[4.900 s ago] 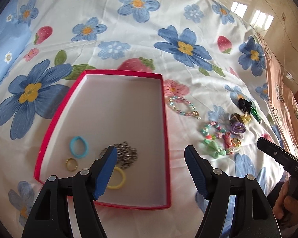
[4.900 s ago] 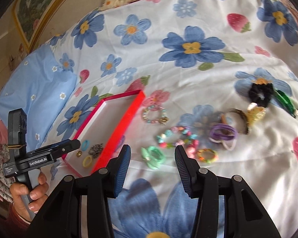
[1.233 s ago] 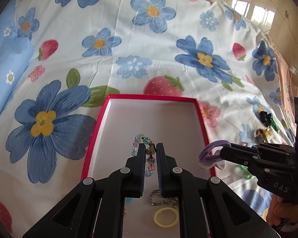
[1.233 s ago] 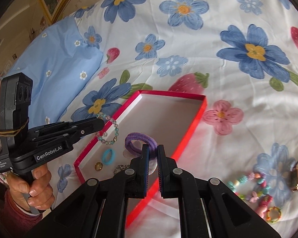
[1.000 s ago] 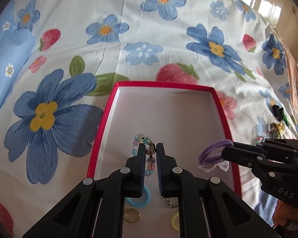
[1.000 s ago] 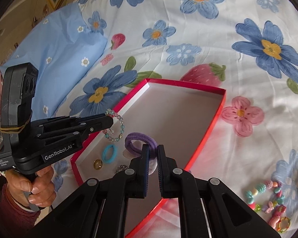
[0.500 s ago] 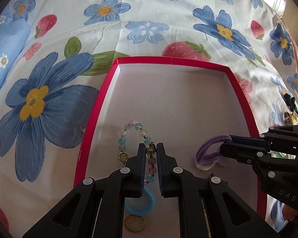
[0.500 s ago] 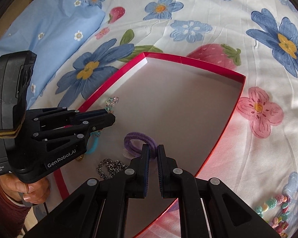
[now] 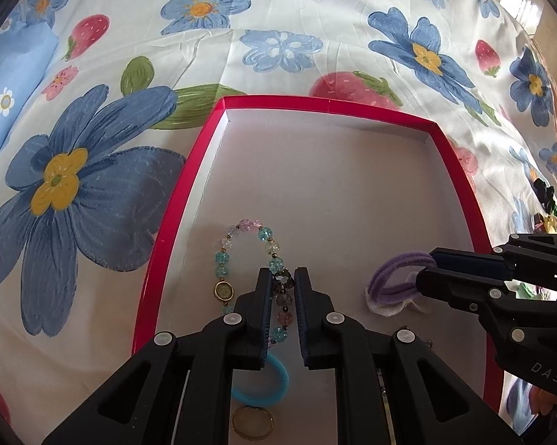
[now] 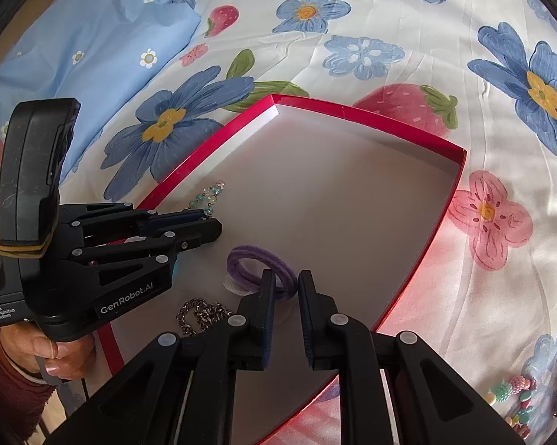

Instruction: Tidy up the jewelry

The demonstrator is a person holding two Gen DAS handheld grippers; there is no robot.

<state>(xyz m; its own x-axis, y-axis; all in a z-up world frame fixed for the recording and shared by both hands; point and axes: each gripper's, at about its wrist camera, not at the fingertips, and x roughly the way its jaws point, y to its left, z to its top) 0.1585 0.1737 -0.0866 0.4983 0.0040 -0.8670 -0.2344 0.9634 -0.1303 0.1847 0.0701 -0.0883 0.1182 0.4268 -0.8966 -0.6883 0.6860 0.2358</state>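
Observation:
A red-rimmed box [image 9: 174,200] with a white floor lies on the flowered bedsheet; it also shows in the right wrist view [image 10: 441,200]. My left gripper [image 9: 282,278] is low over the box floor, its jaws parted slightly around a glass-bead bracelet [image 9: 248,244] that lies on the floor. My right gripper [image 10: 286,278] has its jaws parted slightly around a purple hair tie [image 10: 248,259] that rests on the box floor; it also shows in the left wrist view [image 9: 393,282].
In the box lie a blue hair tie [image 9: 274,389], a gold ring [image 9: 252,422] and a metal chain [image 10: 200,315]. More beads and trinkets [image 10: 512,396] lie on the sheet to the right. A blue pillow [image 10: 78,37] is at far left.
Both grippers came down into the box. The bracelet and the purple hair tie now lie on the floor, and both pairs of jaws have eased apart a little.

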